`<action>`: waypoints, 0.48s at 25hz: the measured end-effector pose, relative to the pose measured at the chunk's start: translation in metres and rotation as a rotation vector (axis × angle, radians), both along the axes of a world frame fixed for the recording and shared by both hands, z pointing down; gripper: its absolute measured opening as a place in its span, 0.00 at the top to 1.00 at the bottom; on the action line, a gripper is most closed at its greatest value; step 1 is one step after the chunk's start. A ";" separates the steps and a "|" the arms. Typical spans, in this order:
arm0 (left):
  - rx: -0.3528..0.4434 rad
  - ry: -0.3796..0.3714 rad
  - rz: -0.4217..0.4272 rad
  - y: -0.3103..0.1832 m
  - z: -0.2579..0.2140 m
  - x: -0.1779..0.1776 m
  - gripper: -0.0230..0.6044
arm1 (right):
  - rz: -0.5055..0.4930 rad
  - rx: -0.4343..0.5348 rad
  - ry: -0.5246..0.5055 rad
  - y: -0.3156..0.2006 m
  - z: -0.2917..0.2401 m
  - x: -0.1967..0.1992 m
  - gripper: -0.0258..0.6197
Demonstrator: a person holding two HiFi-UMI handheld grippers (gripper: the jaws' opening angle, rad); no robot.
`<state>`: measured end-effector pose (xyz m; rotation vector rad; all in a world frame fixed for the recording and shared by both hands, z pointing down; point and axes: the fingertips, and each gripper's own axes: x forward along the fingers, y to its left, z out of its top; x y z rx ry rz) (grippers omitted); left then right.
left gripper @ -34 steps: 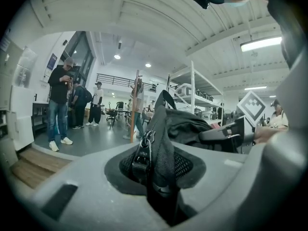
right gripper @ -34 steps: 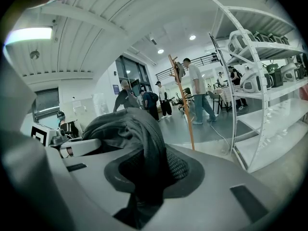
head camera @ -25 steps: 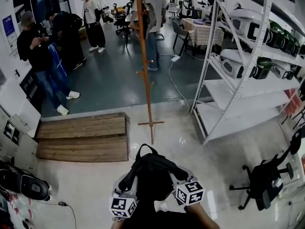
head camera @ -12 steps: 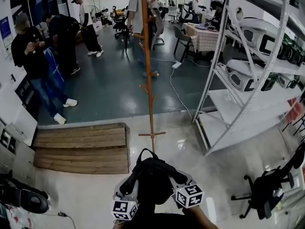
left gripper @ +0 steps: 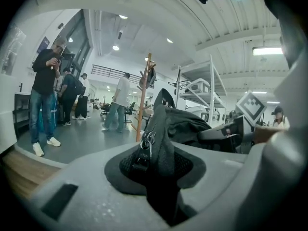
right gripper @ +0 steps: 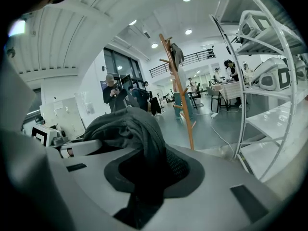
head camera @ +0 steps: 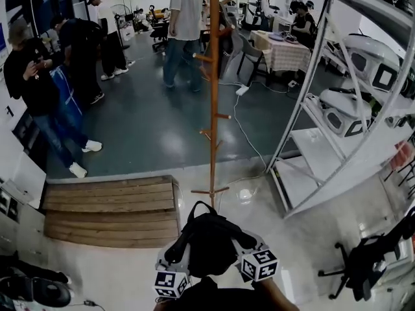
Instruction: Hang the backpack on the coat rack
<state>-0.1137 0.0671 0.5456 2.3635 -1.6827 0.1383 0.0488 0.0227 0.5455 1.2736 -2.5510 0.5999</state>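
A black backpack [head camera: 206,241] hangs between my two grippers at the bottom of the head view, its top loop pointing ahead. My left gripper [head camera: 176,264] is shut on the bag's fabric by a zipper pull [left gripper: 146,143]. My right gripper [head camera: 245,251] is shut on the other side of the backpack [right gripper: 139,138]. The wooden coat rack [head camera: 213,89] stands straight ahead, its cross foot [head camera: 210,192] just beyond the bag. In the left gripper view the coat rack [left gripper: 143,97] carries something dark near its top; the right gripper view shows the coat rack [right gripper: 179,90] to the right of the bag.
A white metal shelf unit [head camera: 343,109] with appliances stands at the right. A wooden pallet step [head camera: 110,209] lies at the left. A black office chair [head camera: 363,264] is at the lower right. Several people [head camera: 39,89] stand on the dark floor beyond, and a cable [head camera: 243,128] runs past the rack.
Both grippers and the backpack have moved forward toward the coat rack, whose foot now sits close to the bag's loop. The shelf unit and pallet have drawn nearer.
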 end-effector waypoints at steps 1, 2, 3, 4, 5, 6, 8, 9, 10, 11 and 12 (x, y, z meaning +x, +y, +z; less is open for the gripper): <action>0.000 0.000 0.008 -0.008 -0.001 -0.005 0.79 | 0.005 0.000 -0.001 -0.008 -0.001 -0.005 0.83; 0.001 0.001 0.016 -0.015 -0.002 -0.008 0.79 | 0.011 0.001 -0.002 -0.015 -0.001 -0.008 0.83; 0.005 0.000 0.021 -0.023 -0.001 -0.012 0.79 | 0.018 0.004 -0.003 -0.023 -0.001 -0.011 0.83; 0.012 -0.003 0.024 -0.031 -0.001 -0.017 0.79 | 0.022 0.007 -0.005 -0.031 -0.001 -0.014 0.83; 0.019 -0.007 0.026 -0.039 -0.001 -0.022 0.79 | 0.025 0.010 -0.007 -0.039 -0.001 -0.019 0.83; 0.022 -0.009 0.029 -0.048 -0.002 -0.026 0.79 | 0.026 0.011 -0.009 -0.047 -0.002 -0.023 0.83; 0.020 -0.007 0.033 -0.063 -0.003 -0.033 0.79 | 0.027 0.007 -0.006 -0.059 -0.001 -0.031 0.83; 0.018 -0.005 0.034 -0.069 -0.002 -0.036 0.79 | 0.026 0.004 -0.004 -0.064 -0.001 -0.034 0.83; 0.018 -0.004 0.034 -0.076 -0.002 -0.039 0.79 | 0.024 0.002 -0.003 -0.070 0.000 -0.037 0.83; 0.020 -0.004 0.033 -0.082 -0.001 -0.042 0.79 | 0.020 0.000 -0.004 -0.076 0.000 -0.041 0.83; 0.021 -0.003 0.031 -0.090 0.000 -0.045 0.79 | 0.016 -0.001 -0.004 -0.083 0.001 -0.044 0.83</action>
